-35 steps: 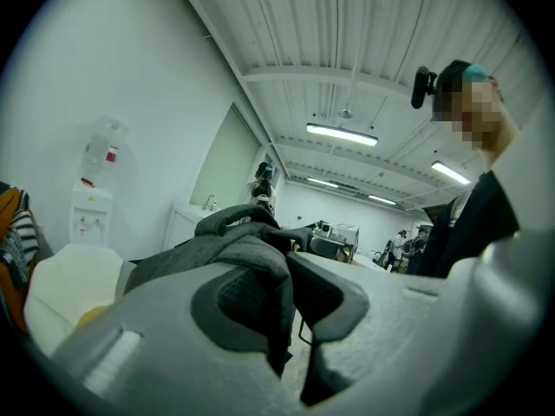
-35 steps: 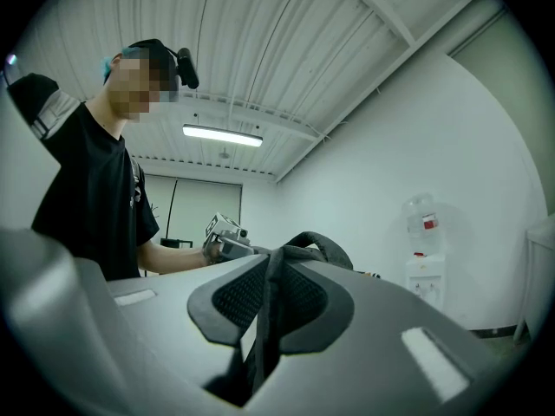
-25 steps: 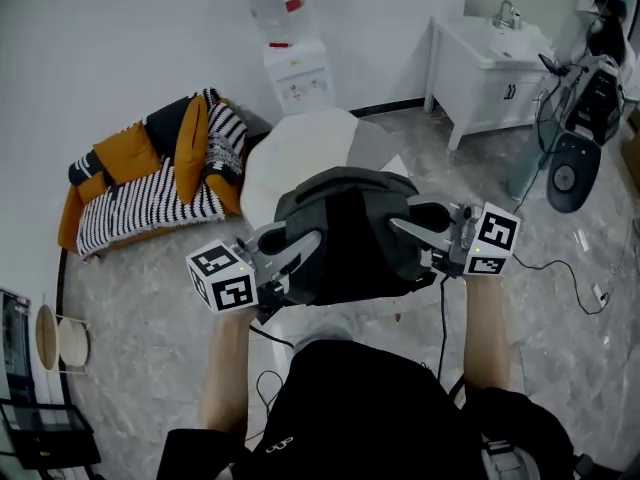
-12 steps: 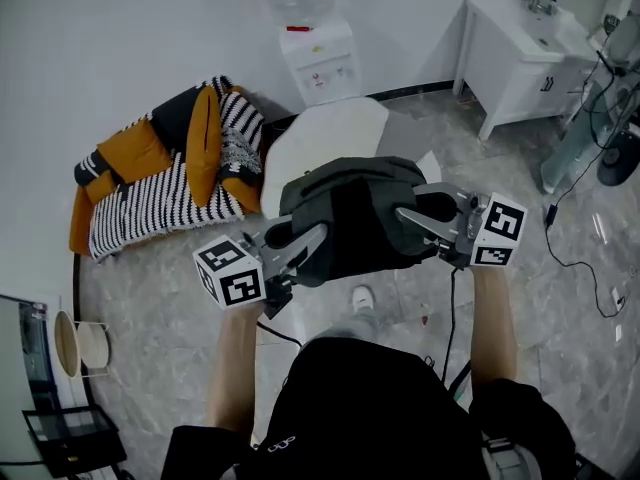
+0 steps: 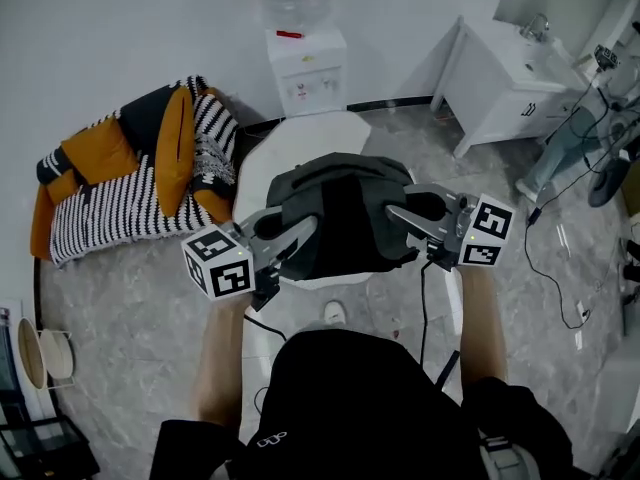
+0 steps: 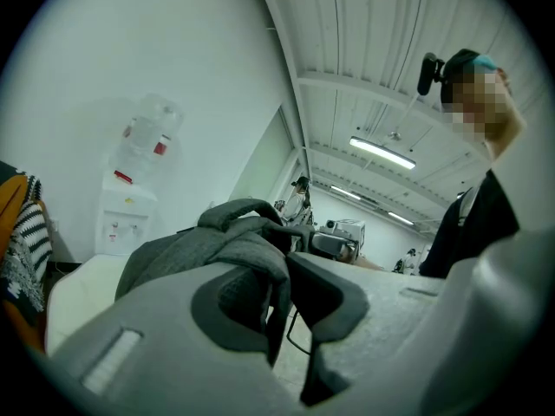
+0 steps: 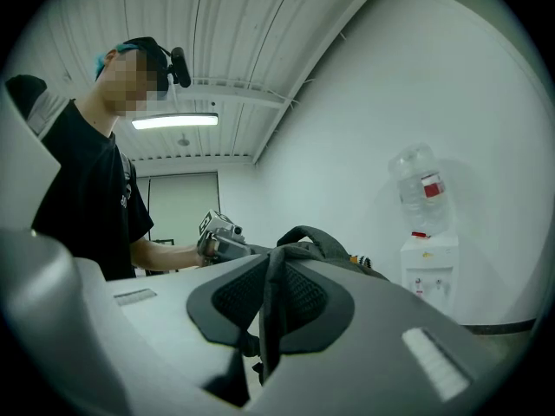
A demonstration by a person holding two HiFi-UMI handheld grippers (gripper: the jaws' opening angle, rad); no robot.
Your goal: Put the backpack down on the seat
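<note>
A dark grey and black backpack (image 5: 340,218) hangs in the air between my two grippers, over a white seat (image 5: 300,148). My left gripper (image 5: 272,240) is shut on a fold of the backpack's fabric (image 6: 251,258) at its left side. My right gripper (image 5: 408,213) is shut on a strap (image 7: 270,310) at its right side. The backpack's top handle (image 7: 308,232) arches above the right jaws. The seat is mostly hidden under the backpack.
A water dispenser (image 5: 305,63) stands against the wall behind the seat. An orange couch with striped cushions (image 5: 130,183) lies to the left. A white sink cabinet (image 5: 510,78) stands at the right. Cables (image 5: 560,298) trail on the marble floor.
The view has swung, so the seat now lies straight under the backpack. Both grippers keep their hold, and the backpack stays level between them.
</note>
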